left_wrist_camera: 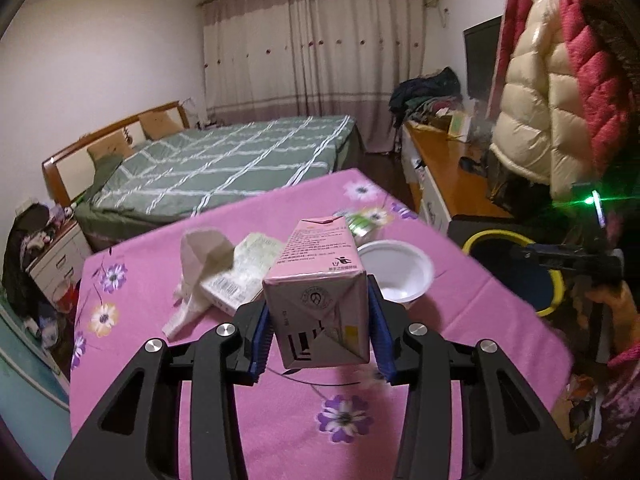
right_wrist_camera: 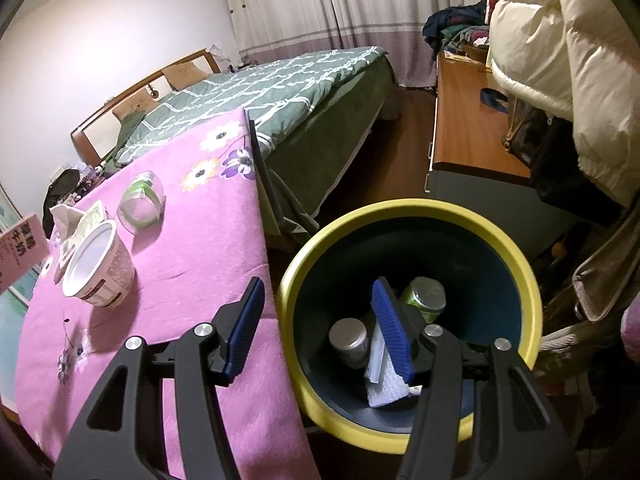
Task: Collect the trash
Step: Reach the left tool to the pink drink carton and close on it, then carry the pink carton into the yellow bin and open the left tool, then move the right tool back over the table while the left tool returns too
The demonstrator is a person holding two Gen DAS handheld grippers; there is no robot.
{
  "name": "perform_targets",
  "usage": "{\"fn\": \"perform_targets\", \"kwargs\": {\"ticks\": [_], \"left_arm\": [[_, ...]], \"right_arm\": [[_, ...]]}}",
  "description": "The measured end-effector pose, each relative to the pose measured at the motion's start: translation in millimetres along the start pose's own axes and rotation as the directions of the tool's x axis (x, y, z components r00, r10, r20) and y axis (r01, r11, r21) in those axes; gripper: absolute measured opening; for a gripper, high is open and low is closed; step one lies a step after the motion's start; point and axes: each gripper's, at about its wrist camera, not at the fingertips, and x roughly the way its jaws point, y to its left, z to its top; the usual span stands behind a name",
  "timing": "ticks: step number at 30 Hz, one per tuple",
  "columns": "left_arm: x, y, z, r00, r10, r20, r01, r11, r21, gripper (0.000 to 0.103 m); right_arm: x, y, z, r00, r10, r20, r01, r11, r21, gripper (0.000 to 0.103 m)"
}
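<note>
Left gripper (left_wrist_camera: 320,320): clenched on pink milk carton (left_wrist_camera: 316,280), lifted above the table (left_wrist_camera: 460,300).
Right gripper (right_wrist_camera: 320,328): released, empty, above yellow-rimmed bin (right_wrist_camera: 400,216).
Table: white bowl (left_wrist_camera: 400,272), crumpled tissue (left_wrist_camera: 200,276).

Both hand-held grippers, left (left_wrist_camera: 318,330) and right (right_wrist_camera: 320,330), have matte black cut-out linkage arms, round silver screws and ribbed blue rubber finger pads (right_wrist_camera: 390,330).
</note>
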Motion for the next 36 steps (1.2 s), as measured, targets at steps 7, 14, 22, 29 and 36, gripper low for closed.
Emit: {"fn": "perform_targets", "kwargs": {"ticks": [7,14,22,29,36], "left_arm": [[-18.1,-39.3,21.6,0.996,-0.085,0.022,0.085,0.996,0.029,0.042],[12.7,-99.2,37.9,0.976,-0.215,-0.026,0.217,0.975,0.057,0.042],[68.0,-180.1,52.5,0.94,-0.321,-0.114,0.333,0.937,0.106,0.042],[118.4,-239.5,56.7,0.913,-0.36,-0.19,0.388,0.912,0.135,0.042],[150.7,-264.5,52.0,0.905,-0.356,-0.231,0.389,0.914,0.114,0.057]], "right_arm": [[-25.4,-12.5,-3.8,0.998,-0.038,0.042,0.038,0.999,0.002,0.054],[-47.8,-36.0,-10.3,0.993,-0.098,0.071,0.097,0.995,0.011,0.056],[-68.6,-77.3,-33.0,0.983,-0.165,0.077,0.161,0.985,0.056,0.057],[-75.3,-106.7,-41.7,0.979,-0.188,0.081,0.179,0.978,0.106,0.057],[-75.8,-117.8,-44.8,0.978,-0.192,0.08,0.181,0.975,0.129,0.058]]}}
